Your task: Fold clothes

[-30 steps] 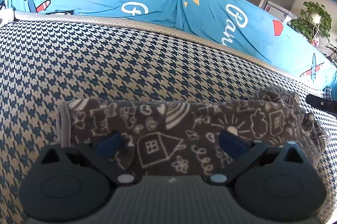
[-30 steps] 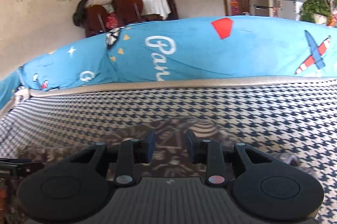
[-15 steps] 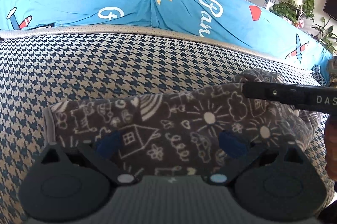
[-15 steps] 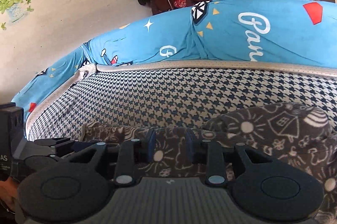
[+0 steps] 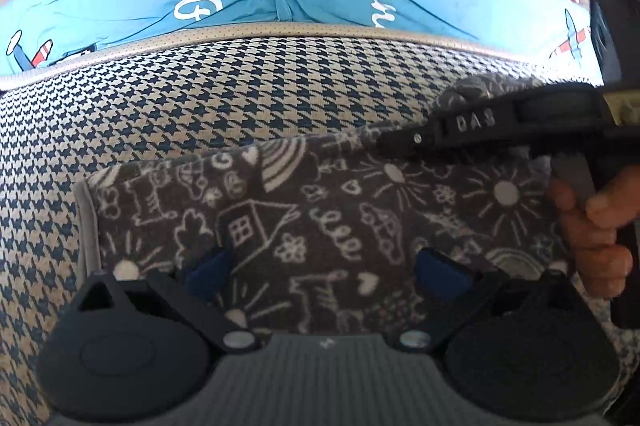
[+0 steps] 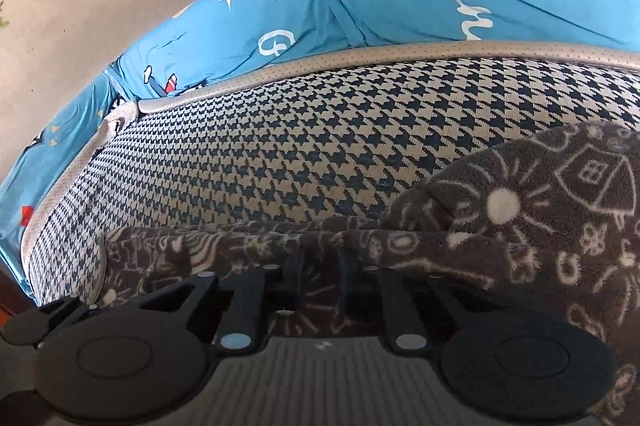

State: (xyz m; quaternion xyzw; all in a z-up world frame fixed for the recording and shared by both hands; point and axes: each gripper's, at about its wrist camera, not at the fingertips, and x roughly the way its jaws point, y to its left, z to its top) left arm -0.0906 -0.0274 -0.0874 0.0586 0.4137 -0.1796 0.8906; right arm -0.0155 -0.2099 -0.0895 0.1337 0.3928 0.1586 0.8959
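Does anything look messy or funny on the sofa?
Only the grey doodle-print garment: its right end is bunched into a raised hump instead of lying flat like the left part on the houndstooth seat. Nothing looks spilled or torn.

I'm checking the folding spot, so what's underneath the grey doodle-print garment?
The grey doodle-print garment lies on the houndstooth cushion, whose weave shows on its left and far sides. Whatever is directly beneath the fabric is covered and cannot be seen.
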